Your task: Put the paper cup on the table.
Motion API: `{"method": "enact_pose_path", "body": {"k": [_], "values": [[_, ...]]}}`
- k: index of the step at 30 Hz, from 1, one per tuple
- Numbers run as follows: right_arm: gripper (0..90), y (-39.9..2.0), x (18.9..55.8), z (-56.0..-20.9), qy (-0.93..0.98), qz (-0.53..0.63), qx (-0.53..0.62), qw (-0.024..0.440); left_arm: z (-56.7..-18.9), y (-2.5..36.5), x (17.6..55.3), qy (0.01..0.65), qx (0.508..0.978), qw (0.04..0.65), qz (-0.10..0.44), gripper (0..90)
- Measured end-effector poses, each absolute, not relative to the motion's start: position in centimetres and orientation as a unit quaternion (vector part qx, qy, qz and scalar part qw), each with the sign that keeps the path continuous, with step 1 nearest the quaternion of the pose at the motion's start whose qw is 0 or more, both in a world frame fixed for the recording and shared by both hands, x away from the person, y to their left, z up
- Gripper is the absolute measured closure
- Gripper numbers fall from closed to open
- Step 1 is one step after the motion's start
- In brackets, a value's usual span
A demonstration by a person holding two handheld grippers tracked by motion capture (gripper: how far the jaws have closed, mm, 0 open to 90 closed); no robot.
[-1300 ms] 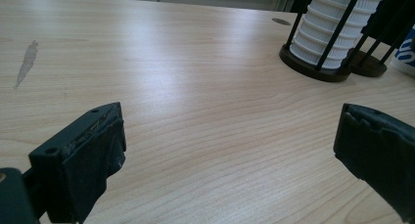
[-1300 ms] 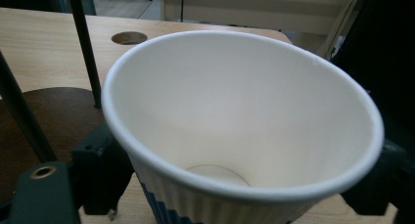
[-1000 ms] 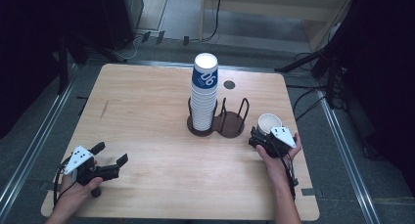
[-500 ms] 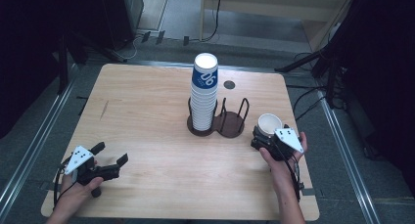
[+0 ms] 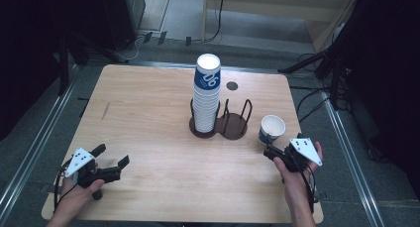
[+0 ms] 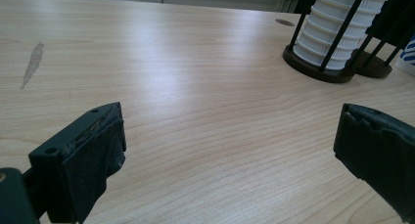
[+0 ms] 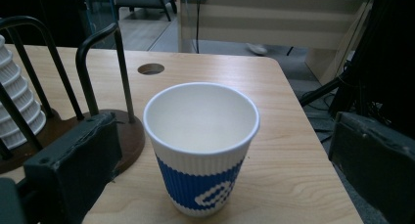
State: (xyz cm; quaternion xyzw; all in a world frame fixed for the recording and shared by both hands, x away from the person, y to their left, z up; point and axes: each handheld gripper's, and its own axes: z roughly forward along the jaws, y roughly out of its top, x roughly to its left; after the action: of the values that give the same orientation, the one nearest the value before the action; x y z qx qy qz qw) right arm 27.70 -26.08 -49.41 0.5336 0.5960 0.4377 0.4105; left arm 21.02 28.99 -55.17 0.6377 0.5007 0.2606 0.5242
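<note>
A person's 2 forearms are coming in from the bottom edge of the high view, each hand gripping a black 2-jaw gripper with a grey three-cornered plate on top. The left hand (image 5: 81,187) is resting low at the near left, pointing the left gripper (image 5: 113,157) forward and to the right, its jaws standing wide apart. The right hand (image 5: 295,173) is sitting at the near right, wrist straight, aiming the right gripper (image 5: 268,151) forward and slightly left. In the right gripper view its jaws are also spread wide.
</note>
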Motion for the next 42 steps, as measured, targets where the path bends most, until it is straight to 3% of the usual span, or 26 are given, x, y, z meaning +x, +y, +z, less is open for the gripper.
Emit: {"method": "enact_pose_path", "body": {"k": [42], "values": [[0.0,-33.7,22.1,-52.9,0.584,0.404,0.584,0.394,-55.2,29.0,21.0,0.503,0.634,0.524,0.264,0.0]]}}
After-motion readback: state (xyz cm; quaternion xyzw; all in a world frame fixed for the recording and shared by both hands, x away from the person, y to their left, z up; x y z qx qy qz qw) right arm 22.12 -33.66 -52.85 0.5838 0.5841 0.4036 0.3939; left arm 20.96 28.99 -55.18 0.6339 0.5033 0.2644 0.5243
